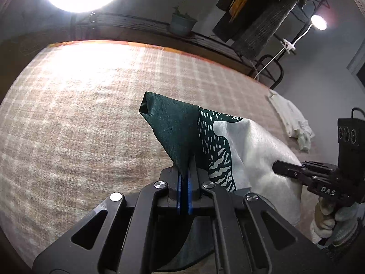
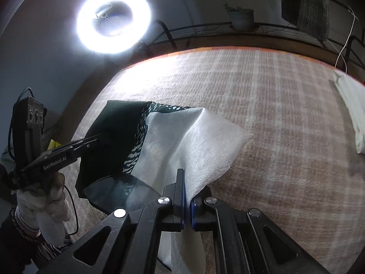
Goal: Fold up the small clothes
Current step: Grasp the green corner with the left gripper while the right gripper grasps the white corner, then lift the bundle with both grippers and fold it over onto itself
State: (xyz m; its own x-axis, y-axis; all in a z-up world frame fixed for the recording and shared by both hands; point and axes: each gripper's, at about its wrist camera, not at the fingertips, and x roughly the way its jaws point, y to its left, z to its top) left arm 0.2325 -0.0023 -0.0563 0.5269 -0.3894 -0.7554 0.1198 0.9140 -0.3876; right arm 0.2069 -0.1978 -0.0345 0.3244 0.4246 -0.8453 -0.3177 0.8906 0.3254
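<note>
Plaid blanket [image 1: 79,118], beige/pink checks w/ orange edge at far side, covers the whole work surface and fills most of both views. Ring light [image 2: 113,19] glares at 11 o'clock in right wrist view, 12 o'clock in left wrist view.

Green-and-white cloth [image 1: 205,141] is lifted off the blanket, strung btwn the two grippers near center of both views. Dark green part w/ white dots and stripes sits toward the left gripper side; plain white part toward the right gripper side. One white corner sticks out free at 3 o'clock of the cloth in right wrist view.

White folded garment [image 1: 290,123] lies on the blanket at 3 o'clock, well apart from the held cloth; seen at 3 o'clock edge in right wrist view too.

Potted plant [image 1: 182,24] on a dark rack behind the blanket, approx 1 o'clock. Small lamp [image 1: 319,22] on a white stalk at 2 o'clock.

Left gripper [image 1: 183,166]: jaws pinched tight on the green edge, blue pads w/ fabric squeezed btwn them. Right gripper [image 2: 187,196]: jaws clamped together on the white edge, no gap visible. Gloved hand [image 2: 43,203] carries the left gripper, 8 o'clock in right wrist view.
</note>
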